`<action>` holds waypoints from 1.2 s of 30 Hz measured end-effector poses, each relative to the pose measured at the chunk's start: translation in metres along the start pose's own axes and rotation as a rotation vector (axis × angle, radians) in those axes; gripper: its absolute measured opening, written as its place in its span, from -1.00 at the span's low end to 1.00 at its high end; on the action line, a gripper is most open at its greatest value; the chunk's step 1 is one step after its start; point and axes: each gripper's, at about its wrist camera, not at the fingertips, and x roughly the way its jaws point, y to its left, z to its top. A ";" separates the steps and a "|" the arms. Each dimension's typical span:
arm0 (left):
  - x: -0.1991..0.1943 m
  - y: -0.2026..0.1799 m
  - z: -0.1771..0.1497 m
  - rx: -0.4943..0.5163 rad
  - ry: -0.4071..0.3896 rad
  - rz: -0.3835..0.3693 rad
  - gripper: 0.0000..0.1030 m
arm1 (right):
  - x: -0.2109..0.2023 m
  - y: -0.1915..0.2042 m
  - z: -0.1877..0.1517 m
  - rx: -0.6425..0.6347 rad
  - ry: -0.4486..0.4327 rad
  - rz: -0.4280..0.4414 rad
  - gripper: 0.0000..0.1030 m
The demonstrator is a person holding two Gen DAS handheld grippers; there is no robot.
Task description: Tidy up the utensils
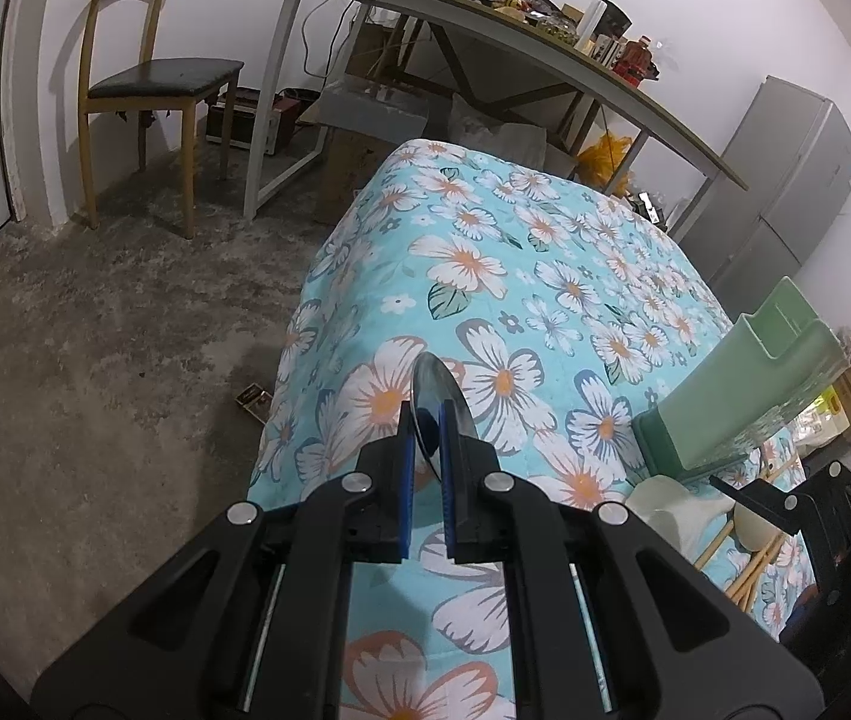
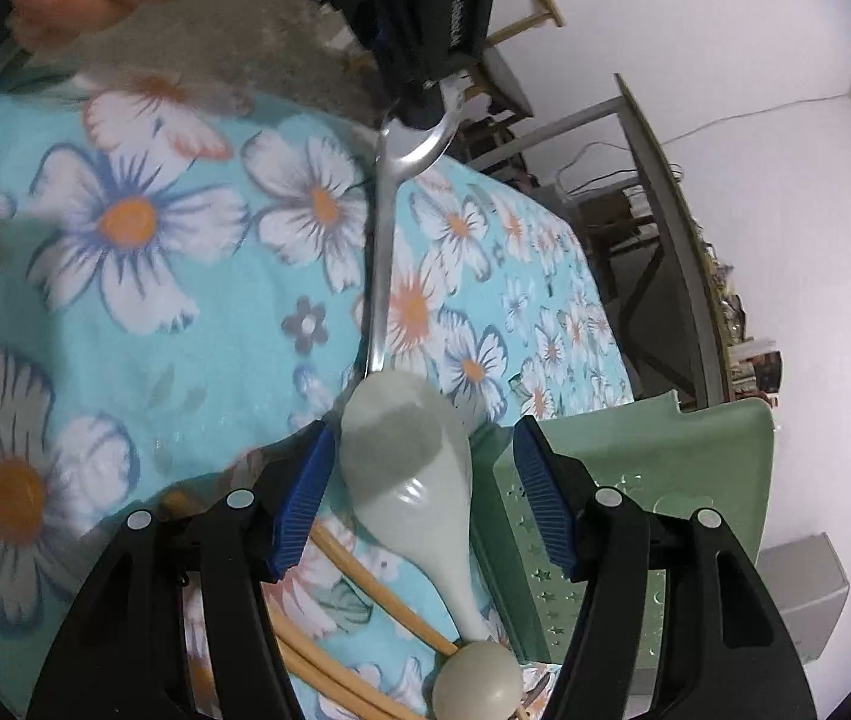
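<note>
The right gripper [image 2: 419,504] hangs with jaws spread around the pale ceramic spoon [image 2: 410,468], not yet pinching; its long axis runs near-to-far between them, beside the green organizer [image 2: 719,468]. The left gripper [image 1: 428,468], farther off, clamps the metal spoon [image 1: 434,381].

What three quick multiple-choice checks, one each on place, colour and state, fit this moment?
1. Where does the pale ceramic spoon lie?
A. in the holder
B. on the floral cloth, between the right tool's fingers
C. on the chair

2. What colour is the utensil holder?
A. green
B. red
C. black

3. What is the left tool doing?
A. standing open, holding nothing
B. shut on chopsticks
C. shut on a metal spoon

Answers: B, the right tool straddles it untouched; A, pale green plastic; C, blue pads pinch the steel bowl.
</note>
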 end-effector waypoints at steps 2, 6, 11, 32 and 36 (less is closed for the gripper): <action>0.000 -0.001 0.001 -0.002 0.000 0.000 -0.87 | -0.001 0.004 0.002 0.001 -0.008 -0.039 -0.10; 0.001 -0.002 0.001 0.000 0.000 0.000 -0.87 | -0.014 0.016 0.004 0.021 -0.012 -0.085 -0.46; 0.000 -0.002 0.000 0.003 -0.003 0.002 -0.87 | -0.011 0.010 0.002 0.075 0.014 -0.135 -0.79; -0.051 -0.039 0.016 0.068 -0.124 0.001 -0.95 | -0.068 -0.056 -0.013 0.329 -0.112 -0.238 -0.94; -0.077 -0.058 0.022 0.112 -0.190 -0.004 -0.95 | -0.089 -0.092 -0.038 0.515 -0.126 -0.196 -0.94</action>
